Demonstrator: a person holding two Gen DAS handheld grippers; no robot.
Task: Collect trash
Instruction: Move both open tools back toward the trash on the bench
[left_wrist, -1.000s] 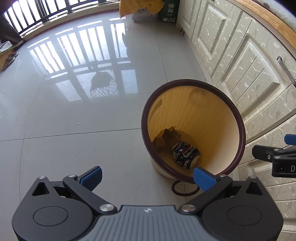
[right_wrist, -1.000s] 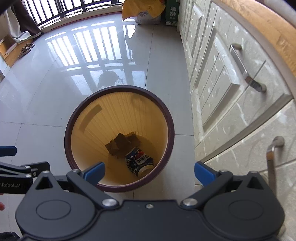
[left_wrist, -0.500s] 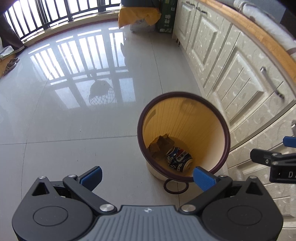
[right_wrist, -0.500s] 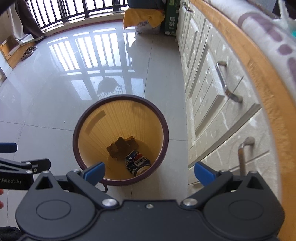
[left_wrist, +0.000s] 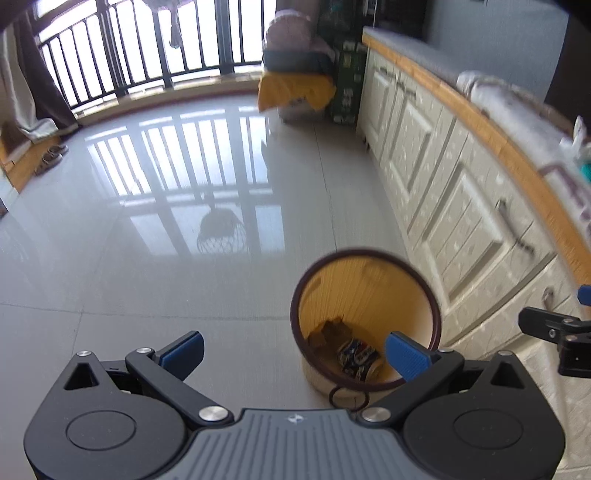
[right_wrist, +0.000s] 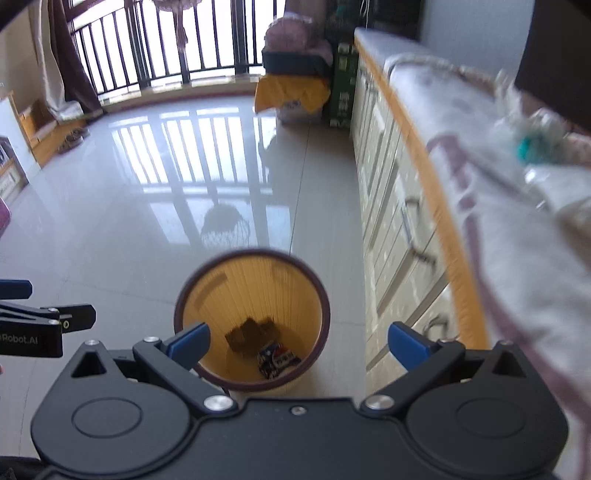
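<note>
1. The glossy pale grey tiled floor fills the left and centre of both views, mirroring the dark balcony railing along the top
2. The long cream panelled cabinet run with a wooden edge sweeps down the right side of the frame; a pale cloth with purple lines lies on its top, blurred
3. The round yellow waste bin with a dark maroon rim stands on the floor just beside the cabinets, low centre in the right wrist view, lower right of centre in the left
4. The left gripper has its blue-tipped jaws spread wide, grasping nothing, touching nothing
5. The right gripper likewise gapes wide with nothing between its fingers, above the bin
6. A crumpled brown scrap lies at the bin's bottom
7. A crushed blue, red and white drink can lies beside that scrap, inside the bin
</note>
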